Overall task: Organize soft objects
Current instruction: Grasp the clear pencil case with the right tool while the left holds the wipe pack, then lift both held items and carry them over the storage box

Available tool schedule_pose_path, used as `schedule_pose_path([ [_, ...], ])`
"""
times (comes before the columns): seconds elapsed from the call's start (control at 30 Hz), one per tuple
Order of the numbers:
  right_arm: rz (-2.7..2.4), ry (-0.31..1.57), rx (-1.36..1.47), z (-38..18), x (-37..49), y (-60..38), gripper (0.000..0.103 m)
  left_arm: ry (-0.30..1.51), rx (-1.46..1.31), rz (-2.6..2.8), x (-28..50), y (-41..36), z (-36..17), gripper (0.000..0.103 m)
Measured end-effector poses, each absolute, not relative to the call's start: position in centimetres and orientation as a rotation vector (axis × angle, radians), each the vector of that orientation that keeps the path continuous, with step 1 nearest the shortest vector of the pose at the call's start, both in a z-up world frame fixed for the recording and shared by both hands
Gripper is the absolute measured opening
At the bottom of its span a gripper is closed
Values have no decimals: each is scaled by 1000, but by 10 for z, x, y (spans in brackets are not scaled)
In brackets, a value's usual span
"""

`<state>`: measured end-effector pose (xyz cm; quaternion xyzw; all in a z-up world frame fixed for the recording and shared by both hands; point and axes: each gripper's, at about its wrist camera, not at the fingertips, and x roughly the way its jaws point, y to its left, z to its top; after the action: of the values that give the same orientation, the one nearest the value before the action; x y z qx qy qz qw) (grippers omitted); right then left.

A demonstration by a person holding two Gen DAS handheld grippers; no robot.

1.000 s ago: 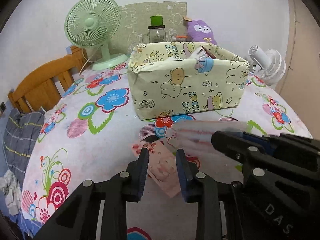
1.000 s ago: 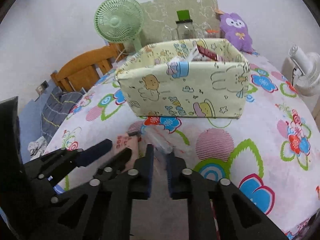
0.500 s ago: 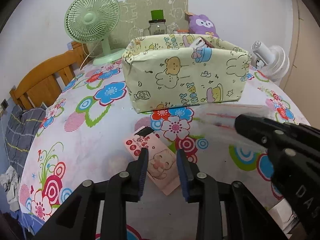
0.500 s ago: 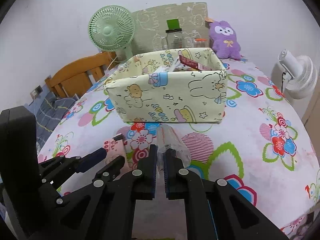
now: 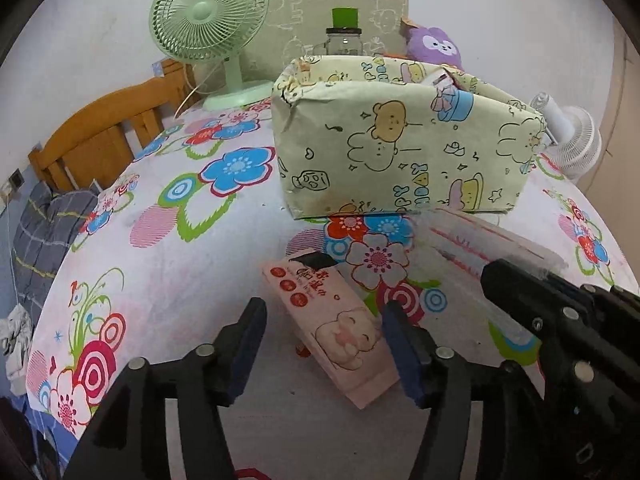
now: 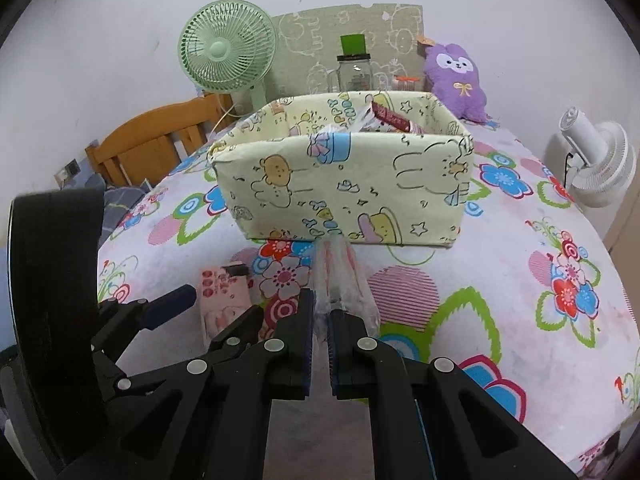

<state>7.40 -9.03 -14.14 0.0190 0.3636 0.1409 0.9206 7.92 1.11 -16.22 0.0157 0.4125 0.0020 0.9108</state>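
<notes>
A pink tissue pack with a pig picture (image 5: 332, 320) lies flat on the flowered tablecloth. My left gripper (image 5: 324, 316) is open with its fingers on either side of the pack, not touching it. My right gripper (image 6: 319, 308) is shut on a clear plastic packet with red print (image 6: 340, 276) and holds it above the table in front of the yellow cartoon-print fabric box (image 6: 344, 188). The box (image 5: 400, 152) holds several packets. The pink pack also shows in the right wrist view (image 6: 224, 292), and the clear packet in the left wrist view (image 5: 476, 248).
A green desk fan (image 6: 226, 48), a glass jar with a green lid (image 6: 354, 68) and a purple plush toy (image 6: 456, 76) stand behind the box. A white fan (image 6: 596, 164) is at the right edge. A wooden chair (image 5: 104, 128) stands at the left.
My left gripper has opened wide around the pink pack. My right gripper has lifted the clear packet off the table and brought it closer to the box.
</notes>
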Motion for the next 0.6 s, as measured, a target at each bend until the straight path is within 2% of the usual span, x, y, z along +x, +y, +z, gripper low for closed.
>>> schedule_pose_path([
  [0.23, 294, 767, 48, -148, 76, -93, 9, 857, 16, -1, 79, 5, -166, 67],
  [0.27, 295, 772, 53, -148, 77, -94, 9, 856, 17, -2, 79, 5, -166, 65],
  [0.37, 295, 781, 64, -149, 79, -96, 9, 858, 11, -44, 77, 0, -165, 42],
  [0.6, 294, 789, 66, -151, 79, -96, 9, 858, 32, -45, 73, -5, -162, 37],
])
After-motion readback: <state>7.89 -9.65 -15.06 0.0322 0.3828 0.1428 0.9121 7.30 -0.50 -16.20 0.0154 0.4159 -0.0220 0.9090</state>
